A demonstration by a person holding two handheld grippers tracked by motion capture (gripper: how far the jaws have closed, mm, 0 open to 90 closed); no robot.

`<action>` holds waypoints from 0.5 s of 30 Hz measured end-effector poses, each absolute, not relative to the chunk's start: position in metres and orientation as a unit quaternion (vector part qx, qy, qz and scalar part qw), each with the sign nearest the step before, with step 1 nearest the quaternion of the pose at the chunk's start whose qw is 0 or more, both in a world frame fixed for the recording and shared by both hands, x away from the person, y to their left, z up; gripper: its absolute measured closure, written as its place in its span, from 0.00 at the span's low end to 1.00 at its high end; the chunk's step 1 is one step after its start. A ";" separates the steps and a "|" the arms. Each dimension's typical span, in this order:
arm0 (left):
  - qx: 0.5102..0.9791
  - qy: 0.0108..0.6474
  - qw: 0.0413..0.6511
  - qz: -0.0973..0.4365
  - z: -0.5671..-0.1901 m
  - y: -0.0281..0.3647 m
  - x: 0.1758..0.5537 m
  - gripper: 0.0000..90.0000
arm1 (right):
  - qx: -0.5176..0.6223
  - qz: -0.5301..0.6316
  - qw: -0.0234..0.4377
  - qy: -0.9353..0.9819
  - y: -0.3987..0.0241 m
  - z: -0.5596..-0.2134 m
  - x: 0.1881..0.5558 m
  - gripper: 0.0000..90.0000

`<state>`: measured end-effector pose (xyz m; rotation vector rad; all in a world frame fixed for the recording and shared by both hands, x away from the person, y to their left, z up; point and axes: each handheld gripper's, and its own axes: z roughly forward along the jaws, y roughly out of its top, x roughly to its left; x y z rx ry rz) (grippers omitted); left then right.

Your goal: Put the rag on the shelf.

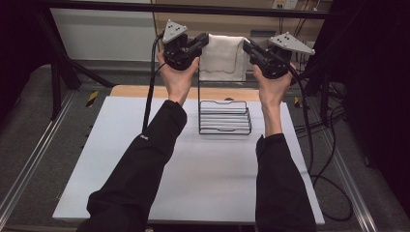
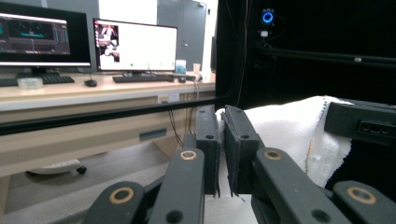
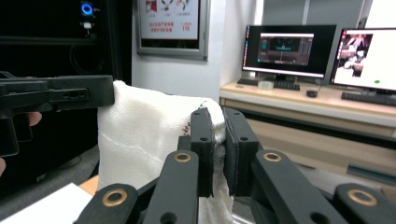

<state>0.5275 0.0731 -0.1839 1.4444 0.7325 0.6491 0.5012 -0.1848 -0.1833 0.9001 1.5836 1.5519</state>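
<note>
A white towel (image 1: 223, 58) with a thin stitched line near its hem hangs spread between both grippers, high above the back of the table. My left gripper (image 1: 205, 40) is shut on the towel's upper left corner. The right gripper (image 1: 247, 46) is shut on the upper right corner. In the left gripper view the jaws (image 2: 222, 116) pinch the towel (image 2: 289, 130), with the right gripper (image 2: 359, 122) beyond it. In the right gripper view the jaws (image 3: 218, 116) clamp the towel (image 3: 140, 135), and the left gripper (image 3: 60, 95) holds the far corner.
Below the towel a black wire rack (image 1: 225, 117) stands on the white table (image 1: 121, 159), a thin upright wire (image 1: 199, 92) rising at its left side. Cables (image 1: 309, 140) trail off the table's right. A desk with monitors (image 2: 135, 46) stands beyond.
</note>
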 end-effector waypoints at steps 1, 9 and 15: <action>0.637 0.319 0.642 0.284 -0.187 0.073 0.527 0.94 | 0.352 0.603 0.364 0.616 -0.186 -0.185 0.501 0.93; 0.655 0.314 0.630 0.275 -0.202 0.069 0.522 0.94 | 0.357 0.593 0.358 0.626 -0.192 -0.199 0.496 0.93; 0.665 0.309 0.626 0.267 -0.209 0.066 0.517 0.94 | 0.361 0.587 0.354 0.632 -0.197 -0.208 0.489 0.93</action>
